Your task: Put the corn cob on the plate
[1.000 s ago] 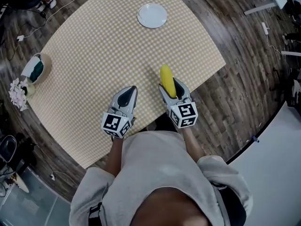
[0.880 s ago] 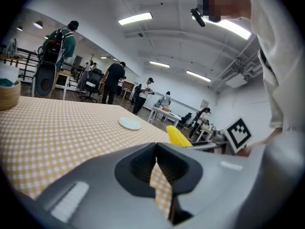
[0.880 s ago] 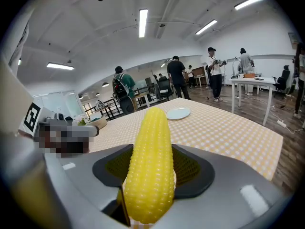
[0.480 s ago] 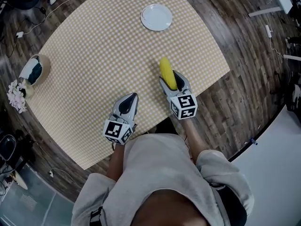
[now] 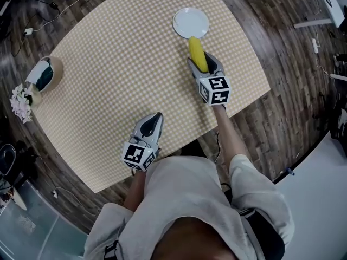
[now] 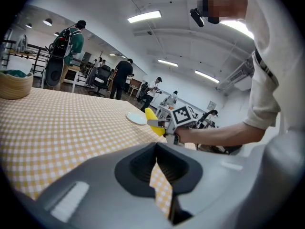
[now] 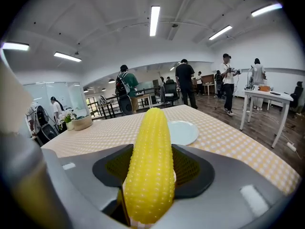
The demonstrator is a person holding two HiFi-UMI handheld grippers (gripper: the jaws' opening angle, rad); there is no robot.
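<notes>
A yellow corn cob (image 5: 198, 54) lies lengthwise between the jaws of my right gripper (image 5: 202, 63), which is shut on it. The cob's far tip reaches the near rim of the small white plate (image 5: 191, 22) at the table's far side. In the right gripper view the corn cob (image 7: 151, 161) fills the middle and the plate (image 7: 183, 131) lies just beyond it. My left gripper (image 5: 156, 116) hovers near the table's front edge, jaws together and holding nothing. The left gripper view shows the right gripper (image 6: 167, 123) with the cob (image 6: 151, 120) beside the plate (image 6: 137, 119).
A checked cloth covers the table (image 5: 108, 64). A woven basket (image 5: 43, 75) and a small bunch of flowers (image 5: 20, 104) sit at its left corner. Wooden floor and cables surround the table. Several people stand in the room behind.
My right gripper has carried the corn cob away from me across the table, up to the plate's near rim. The left gripper has stayed near the front edge.
</notes>
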